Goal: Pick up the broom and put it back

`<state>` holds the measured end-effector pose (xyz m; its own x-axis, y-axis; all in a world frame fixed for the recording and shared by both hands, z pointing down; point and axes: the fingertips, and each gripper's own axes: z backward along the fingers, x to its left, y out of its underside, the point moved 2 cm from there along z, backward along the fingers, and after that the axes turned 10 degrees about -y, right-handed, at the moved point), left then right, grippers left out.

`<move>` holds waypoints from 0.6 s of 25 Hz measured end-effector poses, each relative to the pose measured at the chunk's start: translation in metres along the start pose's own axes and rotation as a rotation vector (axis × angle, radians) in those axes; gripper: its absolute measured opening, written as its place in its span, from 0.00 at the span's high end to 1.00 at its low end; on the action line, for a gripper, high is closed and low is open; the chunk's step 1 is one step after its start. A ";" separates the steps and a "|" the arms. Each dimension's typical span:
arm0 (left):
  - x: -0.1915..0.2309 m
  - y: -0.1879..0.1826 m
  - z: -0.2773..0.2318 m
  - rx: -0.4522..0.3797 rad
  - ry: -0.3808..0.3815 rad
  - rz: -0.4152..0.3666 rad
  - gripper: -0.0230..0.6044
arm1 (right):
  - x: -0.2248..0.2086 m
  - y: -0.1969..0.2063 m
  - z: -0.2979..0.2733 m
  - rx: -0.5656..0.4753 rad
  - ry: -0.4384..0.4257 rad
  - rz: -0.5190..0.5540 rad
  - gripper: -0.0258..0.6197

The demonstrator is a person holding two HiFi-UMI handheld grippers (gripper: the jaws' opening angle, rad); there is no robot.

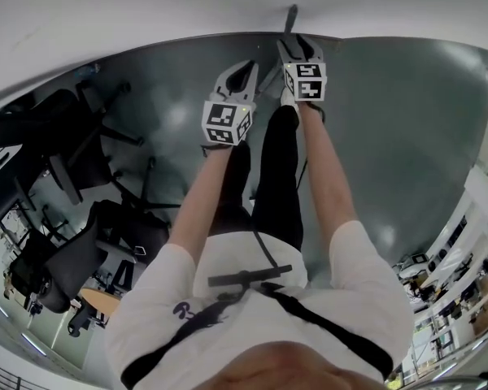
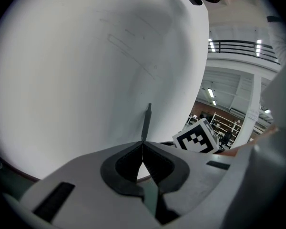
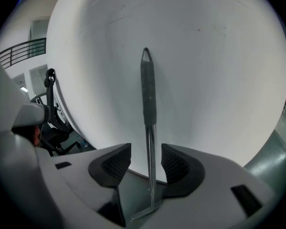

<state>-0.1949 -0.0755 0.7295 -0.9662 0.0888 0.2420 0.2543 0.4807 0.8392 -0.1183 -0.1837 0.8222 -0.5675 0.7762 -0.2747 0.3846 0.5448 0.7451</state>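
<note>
White shirt and two bare forearms fill the near part of the head view. The person stands facing a white wall with both tools held low and forward over the grey floor. The broom stands upright against that wall.

The right gripper has its jaws apart on either side of the metal shaft, and neither pad touches it. To my eye the broom stays up by leaning on the wall, not by any grip, which suits a broom already put back. The left gripper is closed with its tips meeting and nothing between them. It sits just beside the other gripper and seems to have no job here.

Only the right gripper view shows the gap on each side of the shaft and the dark handle grip above. From the head view the broom is just a thin dark stub at the wall's foot. That view alone shows the office chairs off to the person's left. I cannot see the broom's bristles in any view.
</note>
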 end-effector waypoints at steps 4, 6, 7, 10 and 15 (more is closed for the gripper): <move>0.002 0.005 -0.001 0.004 -0.006 0.012 0.94 | -0.009 0.001 -0.018 -0.005 -0.010 0.023 0.68; 0.003 0.008 -0.001 0.006 -0.009 0.015 0.94 | -0.014 -0.006 -0.021 -0.030 -0.022 0.023 0.68; 0.003 0.010 -0.001 0.010 -0.010 0.017 0.94 | -0.015 -0.010 -0.021 -0.041 -0.031 0.022 0.68; 0.004 0.019 0.000 0.031 -0.020 0.015 0.94 | -0.015 -0.018 -0.023 -0.070 -0.085 0.018 0.69; 0.008 0.027 0.005 0.066 -0.031 0.000 0.94 | -0.010 -0.035 -0.021 -0.103 -0.185 0.040 0.69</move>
<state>-0.1957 -0.0577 0.7514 -0.9672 0.1152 0.2265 0.2525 0.5369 0.8050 -0.1408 -0.2170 0.8117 -0.4060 0.8467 -0.3438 0.3221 0.4847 0.8132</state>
